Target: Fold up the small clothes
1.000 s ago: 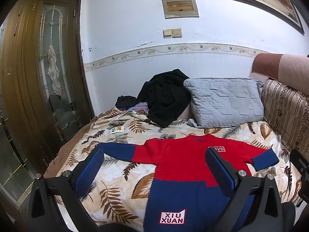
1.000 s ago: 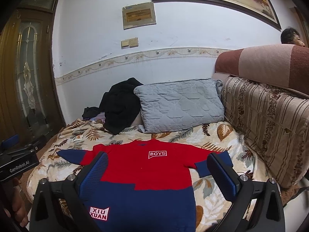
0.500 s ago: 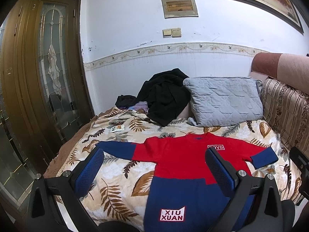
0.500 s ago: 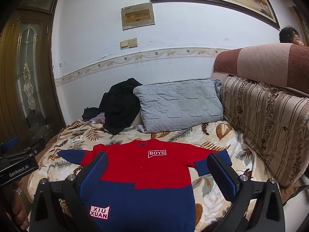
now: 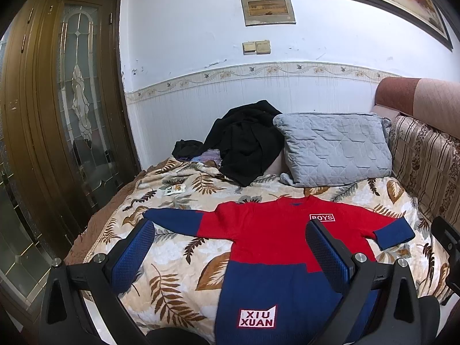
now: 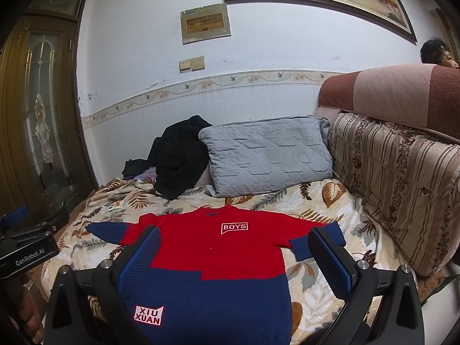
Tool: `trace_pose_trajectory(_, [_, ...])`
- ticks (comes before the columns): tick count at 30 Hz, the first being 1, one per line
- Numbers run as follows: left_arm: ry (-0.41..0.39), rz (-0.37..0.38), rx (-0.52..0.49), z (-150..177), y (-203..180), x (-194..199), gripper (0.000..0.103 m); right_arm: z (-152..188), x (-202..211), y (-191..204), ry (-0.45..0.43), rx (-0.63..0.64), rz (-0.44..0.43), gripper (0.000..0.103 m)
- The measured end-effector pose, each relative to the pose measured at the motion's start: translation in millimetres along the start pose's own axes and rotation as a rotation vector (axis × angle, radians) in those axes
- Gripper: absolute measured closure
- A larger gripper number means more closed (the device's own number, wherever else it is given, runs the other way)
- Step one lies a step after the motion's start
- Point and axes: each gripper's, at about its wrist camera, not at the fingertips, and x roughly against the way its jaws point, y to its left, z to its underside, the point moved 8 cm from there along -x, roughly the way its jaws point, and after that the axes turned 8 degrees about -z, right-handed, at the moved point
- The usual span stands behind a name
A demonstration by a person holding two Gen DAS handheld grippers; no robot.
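A small red and navy sweater (image 5: 273,238) lies flat on the leaf-patterned blanket (image 5: 178,264), both sleeves spread out, with white "BOYS" and "XIU XUAN" patches. It also shows in the right wrist view (image 6: 218,258). My left gripper (image 5: 230,256) is open and empty, held above the sweater's near left part. My right gripper (image 6: 234,258) is open and empty, above the sweater's body. The left gripper's body (image 6: 26,247) shows at the left edge of the right wrist view.
A grey quilted pillow (image 5: 333,149) and a heap of black clothes (image 5: 247,141) lie at the far end by the wall. A striped sofa back (image 6: 402,187) runs along the right. A wooden glass door (image 5: 57,115) stands left. A person's head (image 6: 437,54) shows behind the sofa.
Both grippers have shifted very slightly; the view has barely moved. The sweater lies as before and both grippers stay open.
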Motion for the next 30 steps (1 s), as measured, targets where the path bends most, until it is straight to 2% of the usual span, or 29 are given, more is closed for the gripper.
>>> trace_pose_trajectory(18, [0.002,-0.002,-0.002,1,2,-1,0.000,0,-5,2,0.023,0.005,0.000,0.000])
trace_pose_trajectory(30, [0.028,-0.006,-0.013,4,-2,-16,0.000,5,-18,1,0.045,0.005,0.002,0.000])
